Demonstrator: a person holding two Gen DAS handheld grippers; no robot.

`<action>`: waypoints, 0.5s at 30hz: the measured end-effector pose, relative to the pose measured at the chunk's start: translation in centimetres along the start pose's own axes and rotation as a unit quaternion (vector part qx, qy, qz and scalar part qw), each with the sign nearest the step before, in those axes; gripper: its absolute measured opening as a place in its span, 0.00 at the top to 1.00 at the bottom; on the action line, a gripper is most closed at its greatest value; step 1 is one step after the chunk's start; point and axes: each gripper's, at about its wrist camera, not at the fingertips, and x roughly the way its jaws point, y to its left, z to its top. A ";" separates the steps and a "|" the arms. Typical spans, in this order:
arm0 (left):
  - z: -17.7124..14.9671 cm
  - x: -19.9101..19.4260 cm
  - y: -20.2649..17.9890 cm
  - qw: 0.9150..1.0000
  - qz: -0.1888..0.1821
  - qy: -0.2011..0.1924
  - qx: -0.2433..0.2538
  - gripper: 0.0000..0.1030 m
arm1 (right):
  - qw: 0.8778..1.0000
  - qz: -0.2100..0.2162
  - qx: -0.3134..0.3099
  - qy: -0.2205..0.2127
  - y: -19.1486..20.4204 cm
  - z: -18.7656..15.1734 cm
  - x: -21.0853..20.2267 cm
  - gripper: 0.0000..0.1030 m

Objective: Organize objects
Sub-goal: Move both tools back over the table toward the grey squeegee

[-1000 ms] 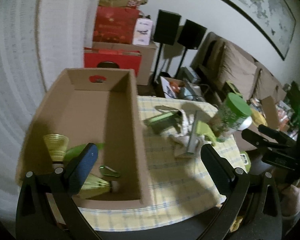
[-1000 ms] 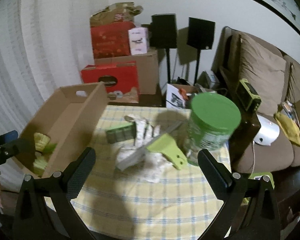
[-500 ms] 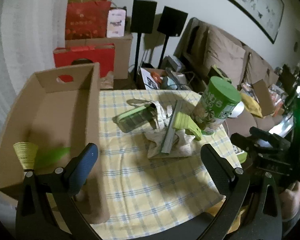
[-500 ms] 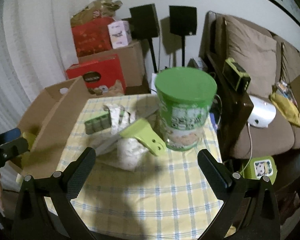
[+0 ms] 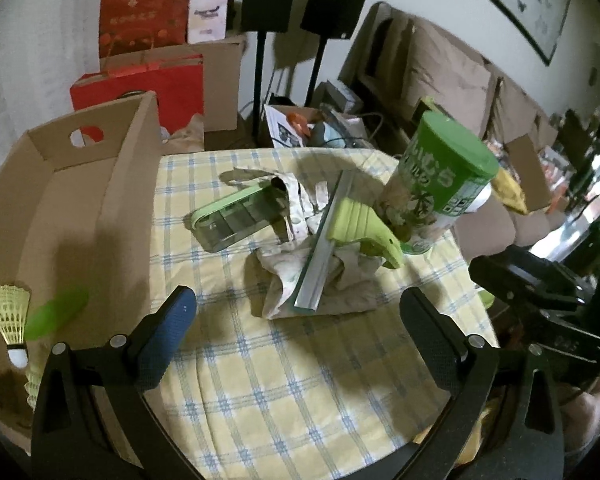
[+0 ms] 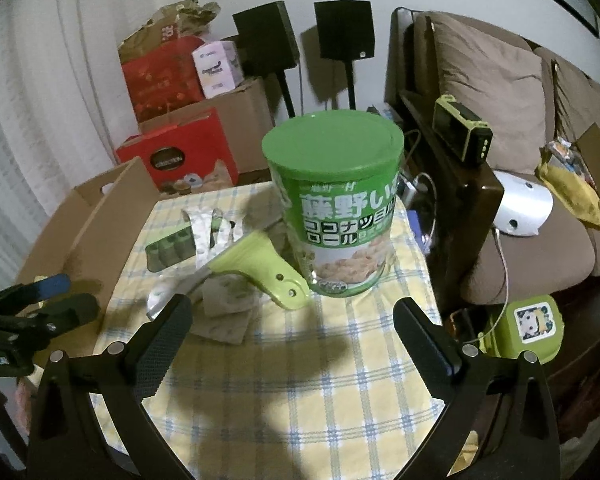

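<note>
A tall green-lidded can (image 6: 334, 204) stands upright on the yellow checked tablecloth (image 6: 300, 380). Left of it lies a green-handled squeegee (image 6: 260, 268) on crumpled cloth (image 5: 320, 276), beside a green battery case (image 5: 236, 220). My right gripper (image 6: 296, 332) is open, facing the can from a short way off. My left gripper (image 5: 300, 328) is open over the table's left part, near the squeegee's blade. The cardboard box (image 5: 72, 216) at the left holds shuttlecocks (image 5: 10, 320) and a blurred green item (image 5: 56, 312).
A dark sofa arm (image 6: 452, 184) stands close to the table's right edge, with a green device (image 6: 462, 130) on it. Red boxes (image 6: 168, 76), cartons and two speakers (image 6: 344, 30) stand behind the table. A small green box (image 6: 528, 328) sits low at the right.
My left gripper has swung right, from over the box to over the tablecloth. My right gripper has moved closer to the can, which now looms larger and centred.
</note>
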 end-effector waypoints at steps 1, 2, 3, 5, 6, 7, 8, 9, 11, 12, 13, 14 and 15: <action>0.1 0.4 -0.4 1.000 0.017 -0.003 0.009 0.04 | 1.000 0.001 0.002 0.003 -0.1 -0.1 0.3 0.02; 0.2 0.8 -0.7 0.999 0.032 -0.004 0.019 0.07 | 1.000 0.000 0.003 0.007 -0.1 -0.2 0.6 0.03; 0.3 1.3 -1.2 0.998 0.049 -0.003 0.035 0.08 | 1.000 -0.002 0.004 0.010 -0.2 -0.3 0.9 0.03; 0.4 2.1 -1.8 0.997 0.058 0.004 0.055 0.10 | 1.000 -0.003 0.007 0.013 -0.4 -0.6 1.2 0.03; 0.4 2.5 -2.1 0.996 0.061 0.008 0.063 0.11 | 1.000 -0.001 0.009 0.014 -0.6 -0.6 1.3 0.03; 0.4 3.0 -2.4 0.996 0.062 0.015 0.069 0.13 | 1.000 -0.001 0.011 0.015 -0.7 -0.7 1.4 0.03; 0.3 3.5 -2.5 0.995 0.060 0.021 0.072 0.17 | 1.000 -0.001 0.011 0.015 -0.7 -0.8 1.4 0.03; 0.3 3.8 -2.6 0.995 0.058 0.027 0.072 0.21 | 1.000 -0.002 0.011 0.015 -0.8 -0.8 1.5 0.03; 0.2 4.9 -2.7 0.995 0.051 0.046 0.071 0.36 | 1.000 -0.001 0.014 0.016 -1.0 -0.9 1.6 0.03; 0.1 5.2 -2.8 0.995 0.049 0.052 0.071 0.38 | 1.000 0.000 0.015 0.017 -1.1 -0.9 1.7 0.03; 0.1 5.7 -2.8 0.995 0.047 0.059 0.070 0.40 | 1.000 0.000 0.017 0.017 -1.2 -0.9 1.7 0.03; 0.0 6.0 -2.7 0.994 0.047 0.063 0.070 0.41 | 1.000 0.001 0.018 0.018 -1.2 -1.0 1.8 0.03; 0.0 6.3 -2.7 0.994 0.048 0.066 0.069 0.42 | 1.000 0.002 0.019 0.018 -1.3 -1.0 1.9 0.03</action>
